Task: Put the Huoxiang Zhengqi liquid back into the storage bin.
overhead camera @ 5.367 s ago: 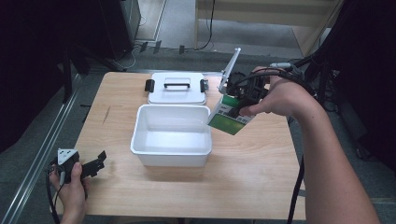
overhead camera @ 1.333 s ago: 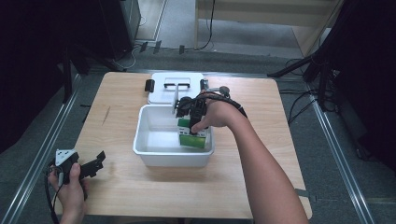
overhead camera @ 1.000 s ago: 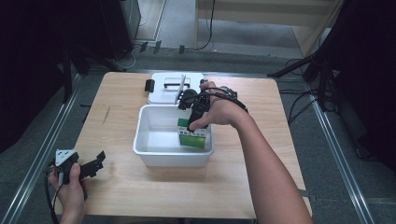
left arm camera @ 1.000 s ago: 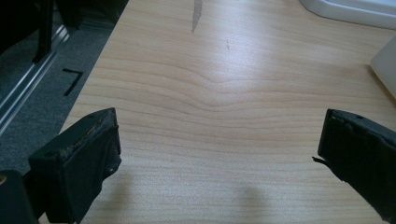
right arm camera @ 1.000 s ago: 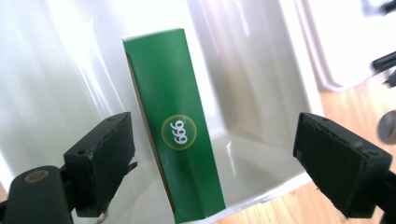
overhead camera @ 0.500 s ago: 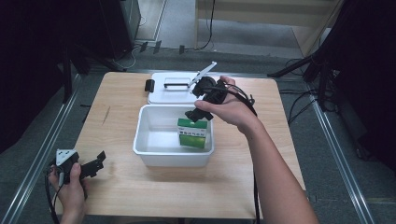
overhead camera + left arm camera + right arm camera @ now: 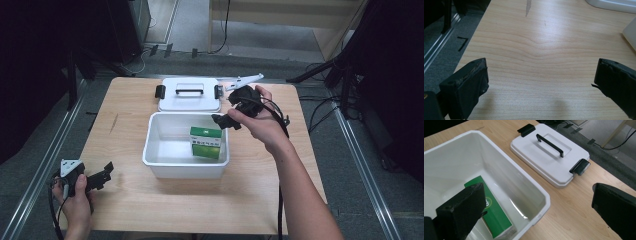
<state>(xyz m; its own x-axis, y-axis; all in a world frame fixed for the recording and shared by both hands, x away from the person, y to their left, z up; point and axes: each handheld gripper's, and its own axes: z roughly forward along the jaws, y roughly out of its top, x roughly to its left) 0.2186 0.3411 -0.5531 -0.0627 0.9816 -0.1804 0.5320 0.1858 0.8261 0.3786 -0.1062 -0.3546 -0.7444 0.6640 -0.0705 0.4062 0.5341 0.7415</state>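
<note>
A green and white carton (image 7: 206, 142) (image 7: 491, 212) lies inside the white bin (image 7: 150, 150) (image 7: 544, 195) at the table's middle, toward its right wall. My right gripper (image 7: 225, 121) (image 7: 539, 212) hovers open above the bin's far right corner, with nothing between its jaws. The bin's white lid (image 7: 189, 95) (image 7: 549, 155), with a black handle and two black clips, lies flat behind the bin. My left gripper (image 7: 100, 175) (image 7: 541, 82) rests open at the table's near left corner, over bare wood.
The wooden table (image 7: 280, 175) has free room to the bin's left, right and front. A metal rail (image 7: 45, 160) runs along the floor at the left, and cables (image 7: 320, 110) trail at the right.
My right gripper carried the carton into the bin, let it go and has risen to the far right with its jaws apart. The left gripper stayed put.
</note>
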